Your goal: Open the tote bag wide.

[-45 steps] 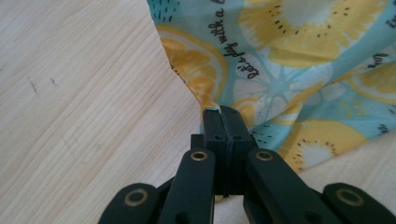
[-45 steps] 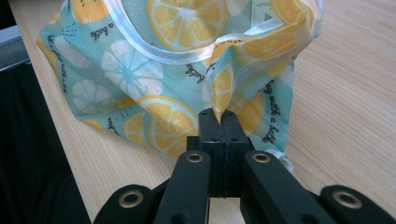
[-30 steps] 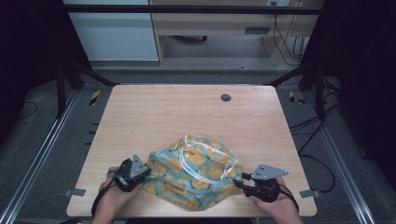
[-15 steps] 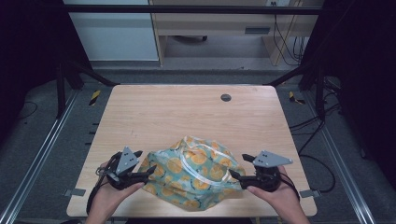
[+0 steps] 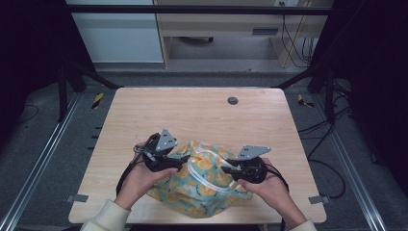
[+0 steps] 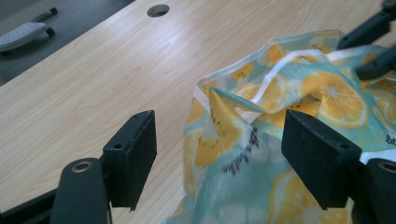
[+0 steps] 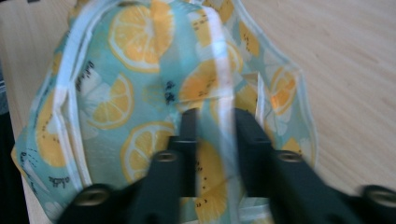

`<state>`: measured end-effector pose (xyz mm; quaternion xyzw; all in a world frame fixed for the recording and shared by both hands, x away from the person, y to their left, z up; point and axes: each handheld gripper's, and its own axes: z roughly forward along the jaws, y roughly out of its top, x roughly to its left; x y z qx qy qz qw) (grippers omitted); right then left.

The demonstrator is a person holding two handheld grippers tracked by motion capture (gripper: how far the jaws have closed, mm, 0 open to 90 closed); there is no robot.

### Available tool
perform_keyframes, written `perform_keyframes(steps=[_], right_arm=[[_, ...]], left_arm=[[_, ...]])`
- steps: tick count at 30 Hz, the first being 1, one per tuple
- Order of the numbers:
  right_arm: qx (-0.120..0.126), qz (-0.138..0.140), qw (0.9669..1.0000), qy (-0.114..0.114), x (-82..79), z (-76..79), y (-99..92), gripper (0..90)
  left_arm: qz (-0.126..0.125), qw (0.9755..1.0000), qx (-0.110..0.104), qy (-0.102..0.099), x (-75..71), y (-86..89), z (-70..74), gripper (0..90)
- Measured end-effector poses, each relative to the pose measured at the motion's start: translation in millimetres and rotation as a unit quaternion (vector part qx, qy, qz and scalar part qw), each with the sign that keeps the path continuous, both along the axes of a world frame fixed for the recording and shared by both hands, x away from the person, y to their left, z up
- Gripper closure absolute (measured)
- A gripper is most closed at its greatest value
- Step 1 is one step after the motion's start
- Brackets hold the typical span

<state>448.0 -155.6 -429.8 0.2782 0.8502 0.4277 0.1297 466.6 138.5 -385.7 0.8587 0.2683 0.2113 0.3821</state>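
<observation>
Light wooden table, round hole near far edge; cables on floor beyond.

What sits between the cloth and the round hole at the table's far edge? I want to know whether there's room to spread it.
Nothing: bare wood separates the lemon-print cloth from the hole, as the high view shows.

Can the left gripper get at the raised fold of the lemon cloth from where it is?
Probably yes. The left gripper is open, the cloth's raised fold stands just ahead between its fingers, and nothing lies between them.
</observation>
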Motion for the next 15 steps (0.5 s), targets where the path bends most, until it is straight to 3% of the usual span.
perform_keyframes(steps=[2, 5, 8, 11, 12, 13, 14, 15], right_arm=[[0.013, 0.003, 0.9999, -0.009, -2.7, 3.8, -1.9, 90.0], [0.036, 0.008, 0.9990, -0.027, -8.9, 14.2, -3.8, 90.0], [0.047, 0.019, 0.9980, -0.038, -16.0, 24.2, -2.3, 90.0], [0.054, 0.026, 0.9970, -0.049, -22.5, 33.2, -0.5, 90.0], [0.057, 0.030, 0.9967, -0.050, -24.7, 35.8, 0.2, 90.0], [0.058, 0.035, 0.9962, -0.055, -28.3, 39.9, 1.8, 90.0], [0.058, 0.035, 0.9962, -0.055, -28.3, 39.9, 1.8, 90.0], [0.058, 0.039, 0.9957, -0.061, -31.3, 43.5, 3.5, 90.0]], left_arm=[[-0.002, 1.0000, 0.002, 0.001, 1.0, -3.4, -0.8, 25.6], [-0.004, 0.9999, 0.009, 0.005, 4.5, -6.9, -2.1, 25.5], [-0.010, 0.9997, 0.008, 0.022, 9.7, -9.1, -4.8, 27.8], [-0.009, 0.9999, 0.001, 0.013, 9.4, -7.8, -2.3, 47.9], [-0.014, 0.9998, 0.008, 0.012, 8.5, -8.2, -1.3, 56.5], [-0.011, 0.9998, 0.012, 0.011, 7.5, -8.7, -0.5, 70.9], [-0.013, 0.9998, 0.011, 0.009, 6.4, -8.5, 0.3, 70.9], [-0.011, 0.9999, 0.010, 0.004, 5.3, -8.1, 1.5, 80.4]])
